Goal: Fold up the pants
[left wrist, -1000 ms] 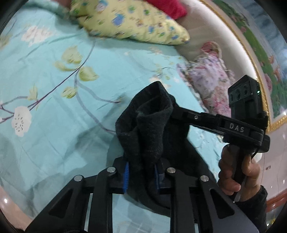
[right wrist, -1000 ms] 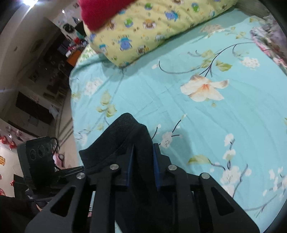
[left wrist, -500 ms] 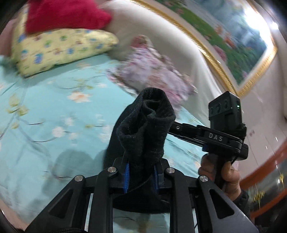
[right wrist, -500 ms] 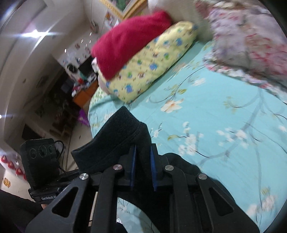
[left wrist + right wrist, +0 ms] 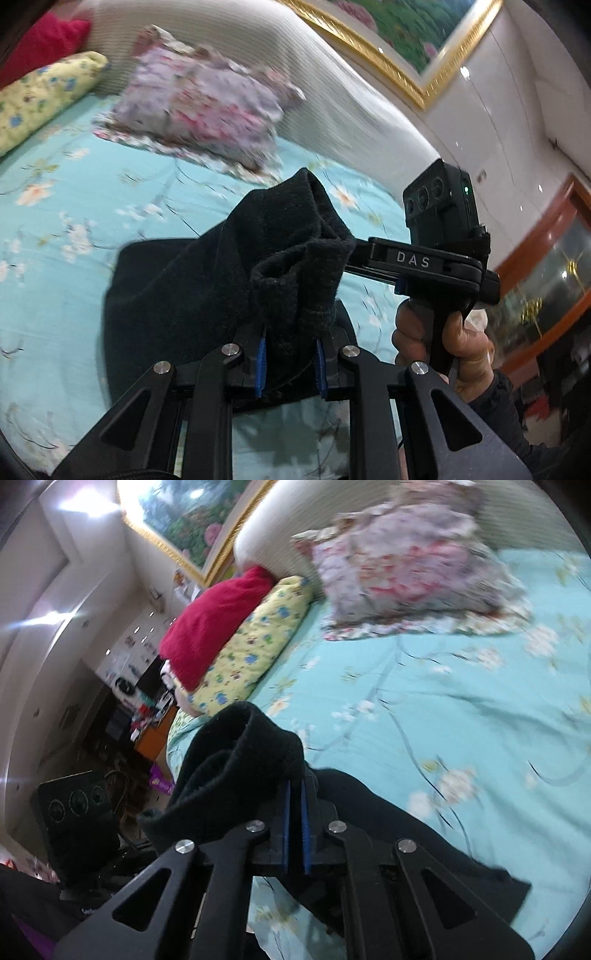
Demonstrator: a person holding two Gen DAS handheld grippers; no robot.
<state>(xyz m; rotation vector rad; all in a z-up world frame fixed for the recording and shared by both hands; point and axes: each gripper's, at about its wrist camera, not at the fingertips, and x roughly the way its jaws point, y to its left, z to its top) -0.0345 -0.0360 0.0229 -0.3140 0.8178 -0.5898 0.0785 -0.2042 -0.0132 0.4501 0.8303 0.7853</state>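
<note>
You've got the black pants [image 5: 192, 280] pinched in both tools right now. The left gripper [image 5: 289, 363] has its blue pads [image 5: 260, 365] clamped on a thick bunched fold of the fabric, which sticks up past the fingertips in a rolled lump. The rest of the pants drapes away from it and down onto the teal flowered sheet [image 5: 55, 206]. From the left view you can also see your right hand [image 5: 443, 339] wrapped round the handle of the other tool, whose arm runs into the same bunch of cloth from the right. The right gripper [image 5: 295, 834] has its pads nearly pressed together with only a thin bit of the pants [image 5: 236, 771] between them; most of that roll sits to the left of the fingers, and more fabric spills off to the lower right over the sheet [image 5: 443, 709]. Further up the bed there's a pink floral pillow [image 5: 207, 107], a yellow pillow [image 5: 255, 646] and a red cushion [image 5: 214, 624] by the headboard [image 5: 332, 85]. Both views are a bit blurry.
</note>
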